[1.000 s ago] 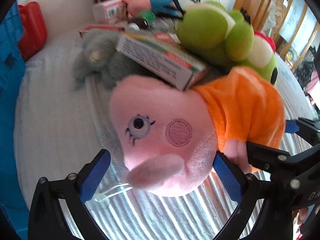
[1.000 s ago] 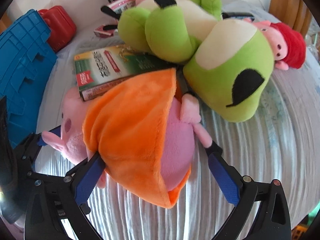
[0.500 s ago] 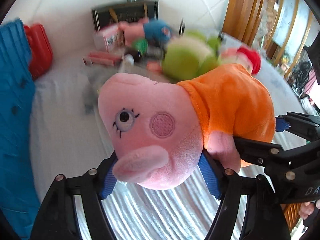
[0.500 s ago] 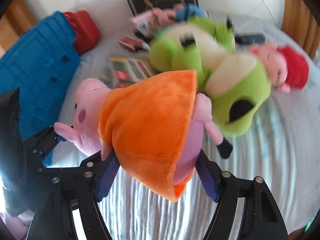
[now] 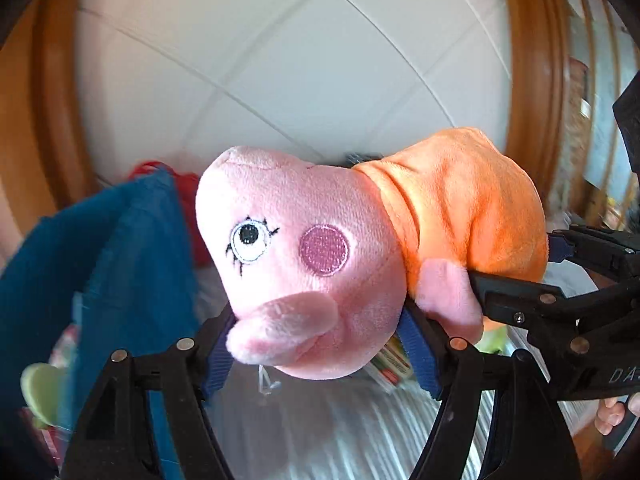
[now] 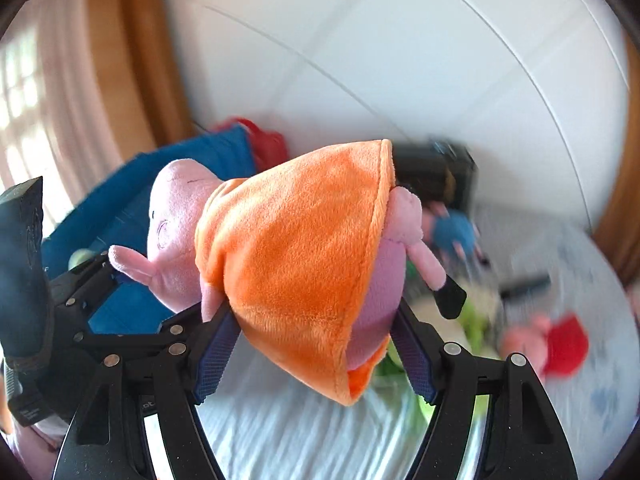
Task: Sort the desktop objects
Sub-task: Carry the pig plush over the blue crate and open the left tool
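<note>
Slippage is my worry: pig (image 5: 320, 264) hangs above the surface, left tool (image 5: 316, 352) pinching its head, right tool (image 6: 312, 356) its dress, and uneven pulls could free it.

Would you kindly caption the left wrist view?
Left tool clamps the pink pig plush by its head.

Pig plush (image 5: 304, 276): pale pink head, darker pink round cheek patch, white eye w/ black pupil + black lashes; dress (image 6: 296, 256) bright orange. Gripper pads (image 5: 418, 348) navy blue, frames black. Bin (image 5: 132, 264) blue; red container (image 6: 264, 140) behind it. Tablecloth (image 6: 288, 436) white w/ ribbed stripes. Bkgd plush (image 6: 564, 344) pink w/ red, blurred.
</note>
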Demonstrator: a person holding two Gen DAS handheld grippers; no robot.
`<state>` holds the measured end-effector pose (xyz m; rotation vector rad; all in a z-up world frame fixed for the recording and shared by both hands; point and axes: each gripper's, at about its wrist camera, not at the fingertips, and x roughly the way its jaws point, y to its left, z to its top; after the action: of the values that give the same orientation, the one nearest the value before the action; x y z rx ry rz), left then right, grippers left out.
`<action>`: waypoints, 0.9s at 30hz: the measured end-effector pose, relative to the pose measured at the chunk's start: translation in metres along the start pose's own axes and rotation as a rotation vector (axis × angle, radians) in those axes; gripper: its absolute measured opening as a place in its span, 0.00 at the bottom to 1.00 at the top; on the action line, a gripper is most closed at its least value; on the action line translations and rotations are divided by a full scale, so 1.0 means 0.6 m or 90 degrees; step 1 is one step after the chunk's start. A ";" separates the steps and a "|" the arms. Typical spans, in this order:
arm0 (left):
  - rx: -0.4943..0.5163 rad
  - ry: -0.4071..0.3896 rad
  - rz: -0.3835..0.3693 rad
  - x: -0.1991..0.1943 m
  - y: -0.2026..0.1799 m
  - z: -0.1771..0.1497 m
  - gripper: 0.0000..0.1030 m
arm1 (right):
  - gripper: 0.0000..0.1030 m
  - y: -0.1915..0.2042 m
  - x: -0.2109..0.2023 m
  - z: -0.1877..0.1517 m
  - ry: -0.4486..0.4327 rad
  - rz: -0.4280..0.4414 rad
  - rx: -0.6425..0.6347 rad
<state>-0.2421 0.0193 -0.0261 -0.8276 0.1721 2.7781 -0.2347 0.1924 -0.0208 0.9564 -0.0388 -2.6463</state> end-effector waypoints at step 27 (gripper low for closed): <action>-0.145 0.087 0.259 -0.100 0.557 -0.060 0.74 | 0.87 0.514 0.219 0.192 0.063 0.147 -0.193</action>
<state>-0.2610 -0.3211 -0.0083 -1.1539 0.0518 3.1620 -0.3111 -0.1500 0.0289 0.9161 0.2522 -2.3079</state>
